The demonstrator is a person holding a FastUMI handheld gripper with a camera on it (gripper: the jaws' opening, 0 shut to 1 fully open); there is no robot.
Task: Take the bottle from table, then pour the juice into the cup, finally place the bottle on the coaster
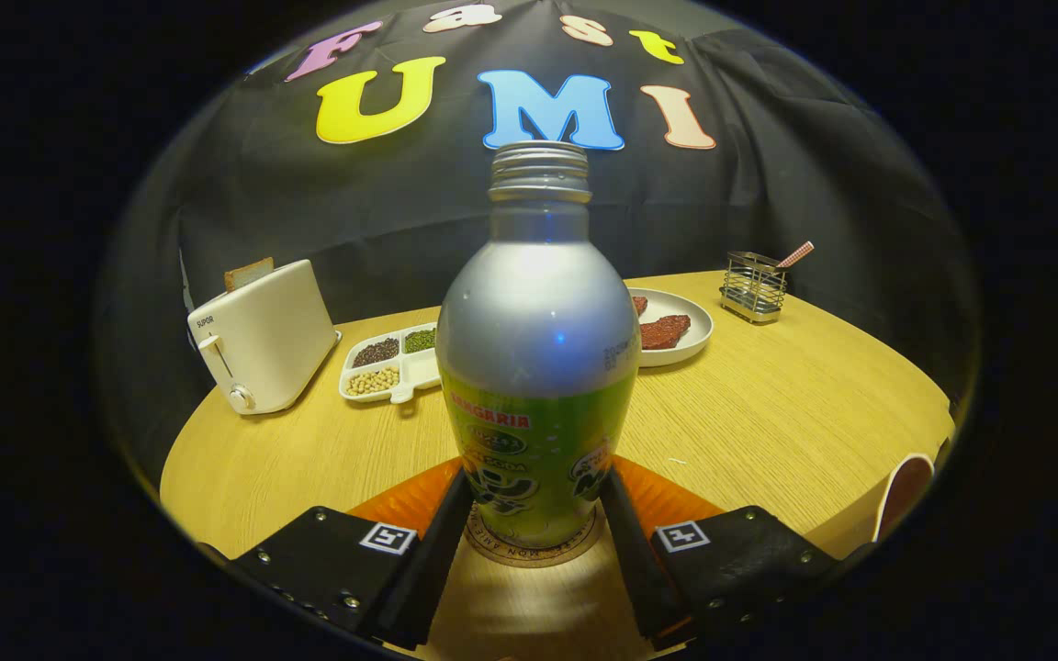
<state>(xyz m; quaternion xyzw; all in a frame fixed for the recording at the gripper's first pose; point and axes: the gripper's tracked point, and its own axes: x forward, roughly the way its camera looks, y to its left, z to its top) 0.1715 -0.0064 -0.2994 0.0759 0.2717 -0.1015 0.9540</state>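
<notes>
A silver metal bottle with a green label and an open, capless threaded neck stands upright between my fingers. Its base rests on a round brown coaster on the wooden table. My gripper is shut on the bottle, one finger pressing each side of its lower body. An orange ribbed object lies low just behind the bottle, and it is largely hidden by the bottle and my fingers. I cannot tell whether it is the cup.
Beyond the bottle, a white toaster with a bread slice stands at the left. A white divided tray of beans sits beside it. A plate with red pieces and a wire holder stand far right. A brown rounded object sits at the table's right edge.
</notes>
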